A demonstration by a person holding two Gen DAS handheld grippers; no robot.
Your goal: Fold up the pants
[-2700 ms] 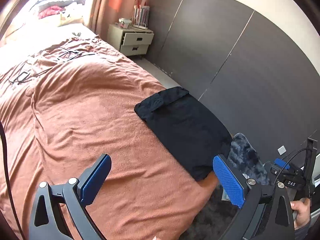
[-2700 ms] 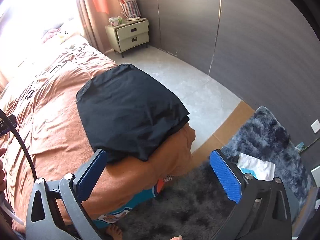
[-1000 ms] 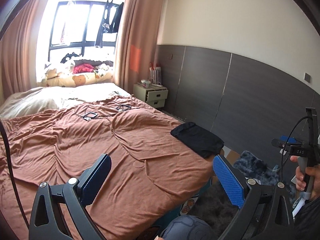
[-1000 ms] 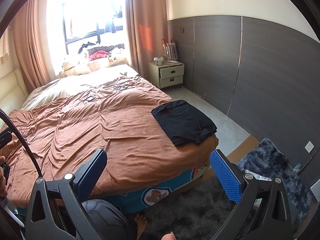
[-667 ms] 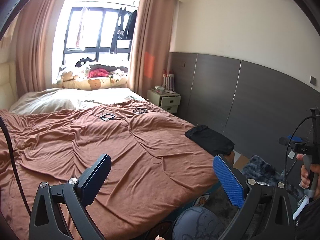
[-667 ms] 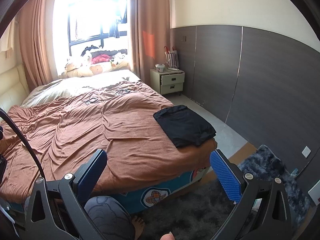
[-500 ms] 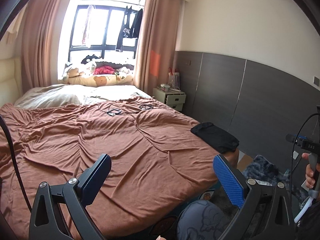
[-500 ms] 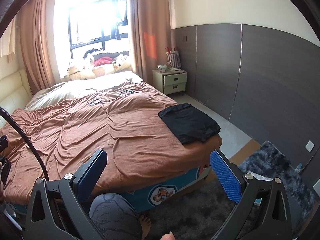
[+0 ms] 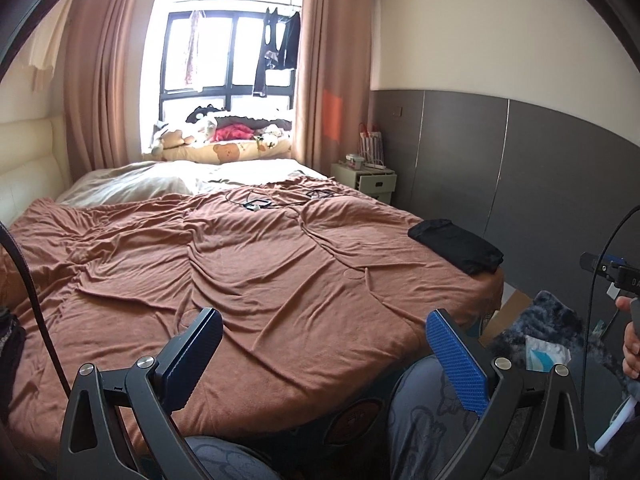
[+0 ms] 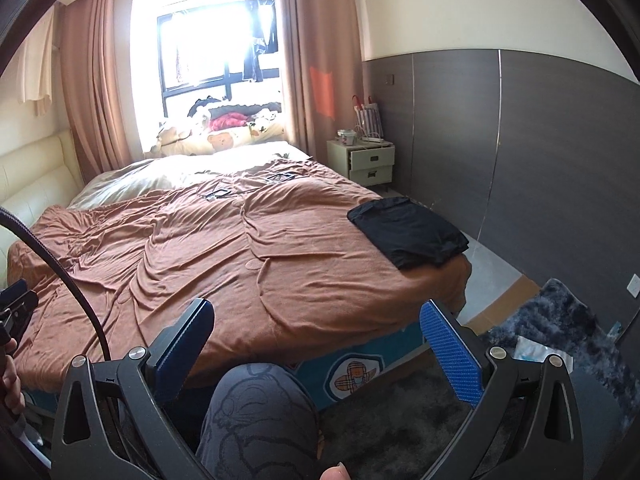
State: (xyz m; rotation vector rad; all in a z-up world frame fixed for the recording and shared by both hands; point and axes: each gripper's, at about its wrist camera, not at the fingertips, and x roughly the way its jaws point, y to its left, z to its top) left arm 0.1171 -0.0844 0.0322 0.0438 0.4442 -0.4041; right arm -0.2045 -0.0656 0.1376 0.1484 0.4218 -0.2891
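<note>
Left hand-held gripper [image 9: 324,354] released, holding nothing, well back from bed [image 9: 240,280]. Right hand-held gripper [image 10: 320,346] likewise spread wide, holding nothing, over knee [image 10: 256,404]. Pants [image 10: 408,232] folded into neat black rectangle at far right corner of bed, near edge. Fold looks done; best to stay clear, leave stack untouched, only re-square if an edge hangs off the corner.

We cannot count the folds of the pants [image 10: 408,230]. The small dark things on the bedspread [image 9: 256,203] near the pillows are too small for us to name. Window glare washes out the hanging clothes [image 10: 252,60], and the frame edge cuts our right hand [image 9: 631,344].
</note>
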